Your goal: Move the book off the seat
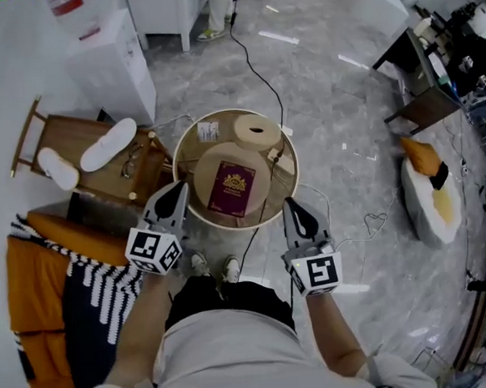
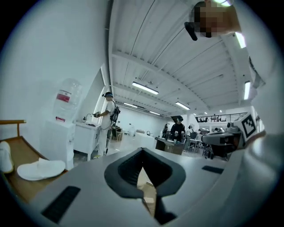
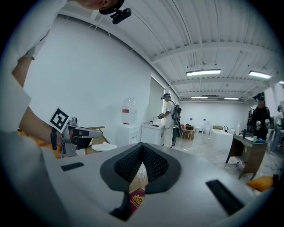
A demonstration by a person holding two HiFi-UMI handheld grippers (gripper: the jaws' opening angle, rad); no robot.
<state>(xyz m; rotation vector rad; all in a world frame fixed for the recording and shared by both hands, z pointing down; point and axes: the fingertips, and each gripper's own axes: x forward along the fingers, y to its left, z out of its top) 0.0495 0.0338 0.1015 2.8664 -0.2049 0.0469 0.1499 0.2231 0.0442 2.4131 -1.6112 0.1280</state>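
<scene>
One maroon book with a gold crest (image 1: 231, 188) lies flat in the middle of the round tan wooden seat (image 1: 188, 156), untouched. We have two tools: left gripper (image 1: 178, 189) and right gripper (image 1: 289, 204), both pressed together, empty, near the rim. Risks: the thin book slips off the pads, or we knock the one beige tape roll (image 1: 257, 132).

1. We see a maroon book (image 1: 231, 188) with a gold crest on the tan seat (image 1: 204, 177).
2. Left of the seat, we see white slippers (image 1: 108, 144) and an orange blanket (image 1: 32, 281) with black-and-white stripes.
3. Around the seat we note grey marbled floor (image 1: 336, 98).
</scene>
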